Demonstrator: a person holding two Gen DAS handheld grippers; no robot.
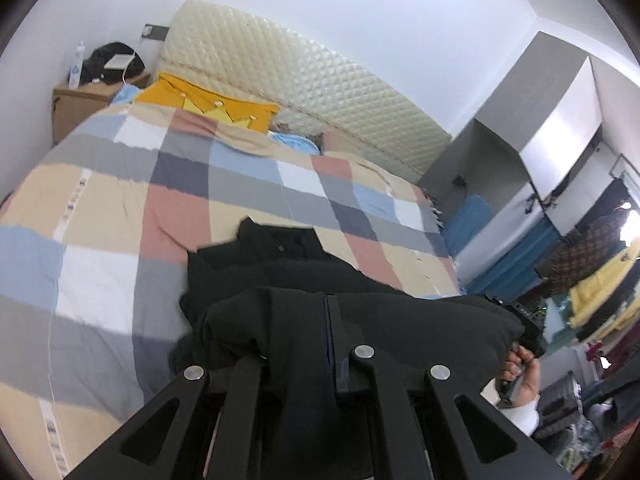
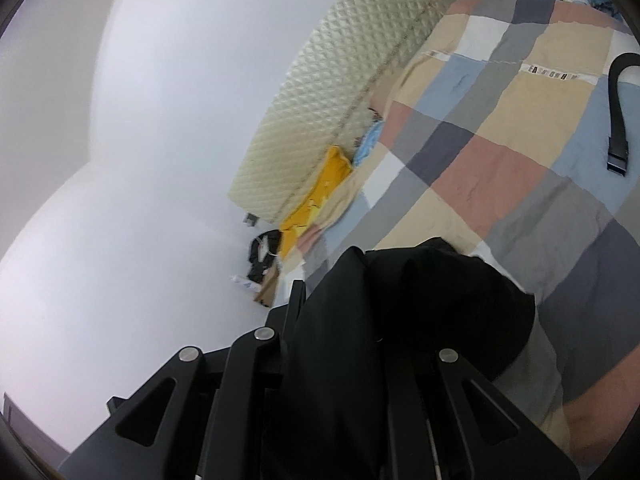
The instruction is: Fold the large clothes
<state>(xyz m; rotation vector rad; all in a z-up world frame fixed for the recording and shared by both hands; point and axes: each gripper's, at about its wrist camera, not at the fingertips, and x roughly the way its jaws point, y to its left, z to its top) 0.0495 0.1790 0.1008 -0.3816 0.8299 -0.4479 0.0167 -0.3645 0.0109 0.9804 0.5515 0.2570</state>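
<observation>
Black garment (image 1: 360,320) bunched over checked bed cover (image 1: 120,208), clamped in left tongs (image 1: 304,344) and right tongs (image 2: 340,320) alike; yellow pillow (image 1: 208,100) behind.

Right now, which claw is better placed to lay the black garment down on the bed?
Left, likely. Left claw faces the bedspread squarely, black garment already trailing there. Right claw is rolled toward the wall.
</observation>
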